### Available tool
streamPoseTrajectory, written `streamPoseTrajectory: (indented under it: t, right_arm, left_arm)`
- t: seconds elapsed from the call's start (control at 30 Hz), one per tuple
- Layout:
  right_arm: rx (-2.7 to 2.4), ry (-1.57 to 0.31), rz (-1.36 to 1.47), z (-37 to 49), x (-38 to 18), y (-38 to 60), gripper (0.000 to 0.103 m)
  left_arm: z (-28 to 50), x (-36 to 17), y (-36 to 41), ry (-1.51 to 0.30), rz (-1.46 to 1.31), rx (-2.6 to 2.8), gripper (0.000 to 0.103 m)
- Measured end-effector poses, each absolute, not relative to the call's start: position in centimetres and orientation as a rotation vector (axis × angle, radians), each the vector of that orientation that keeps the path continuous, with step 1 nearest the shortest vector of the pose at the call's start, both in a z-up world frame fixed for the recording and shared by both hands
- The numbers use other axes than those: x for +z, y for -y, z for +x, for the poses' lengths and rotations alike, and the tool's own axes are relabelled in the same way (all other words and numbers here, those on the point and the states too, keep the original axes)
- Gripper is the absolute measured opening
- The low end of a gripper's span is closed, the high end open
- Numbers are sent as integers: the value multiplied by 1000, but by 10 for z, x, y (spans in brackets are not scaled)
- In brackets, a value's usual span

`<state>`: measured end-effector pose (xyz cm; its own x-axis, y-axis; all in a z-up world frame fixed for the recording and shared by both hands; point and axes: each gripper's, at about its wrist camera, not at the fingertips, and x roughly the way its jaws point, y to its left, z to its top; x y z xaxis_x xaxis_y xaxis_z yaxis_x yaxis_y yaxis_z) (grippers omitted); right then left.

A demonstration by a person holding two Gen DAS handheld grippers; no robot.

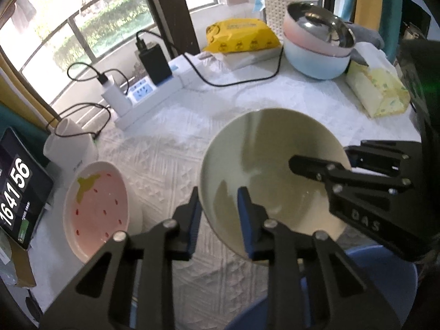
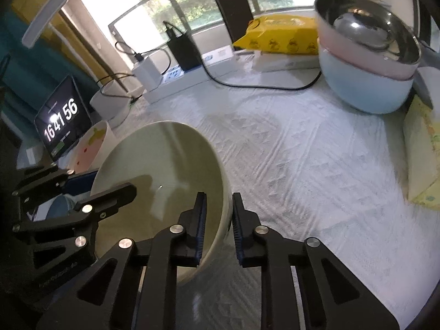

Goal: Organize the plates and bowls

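A pale green bowl (image 1: 272,162) (image 2: 162,165) is held tilted above the white tablecloth. My left gripper (image 1: 218,214) straddles its left rim, one pad inside and one outside. My right gripper (image 2: 218,217) straddles its right rim the same way, and shows in the left wrist view (image 1: 324,170). The left gripper shows in the right wrist view (image 2: 82,189). A pink strawberry plate (image 1: 96,209) (image 2: 90,145) lies at the left. A steel bowl in a pink shell (image 1: 321,30) (image 2: 368,35) sits stacked in a light blue bowl (image 1: 316,63) (image 2: 365,88) at the back right.
A power strip with chargers and cables (image 1: 148,93) lies at the back. A yellow wipes pack (image 1: 242,35), a tissue pack (image 1: 376,90), a white cup (image 1: 71,143) and a tablet clock (image 1: 19,187) ring the table (image 1: 170,151). A blue stool (image 1: 385,275) stands below.
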<state>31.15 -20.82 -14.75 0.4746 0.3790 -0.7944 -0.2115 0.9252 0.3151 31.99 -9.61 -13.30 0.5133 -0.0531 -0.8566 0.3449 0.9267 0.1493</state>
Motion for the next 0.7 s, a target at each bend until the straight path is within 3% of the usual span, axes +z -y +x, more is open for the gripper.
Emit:
streamPoseTrajectory:
  t: [0.13, 0.7]
  right_arm:
    - [335, -968, 162, 310, -139, 213, 11]
    - [279, -829, 147, 295, -87, 224, 11]
  left_arm:
    - [316, -126, 102, -957, 335, -233, 27]
    - [289, -81, 103, -750, 253, -221, 27]
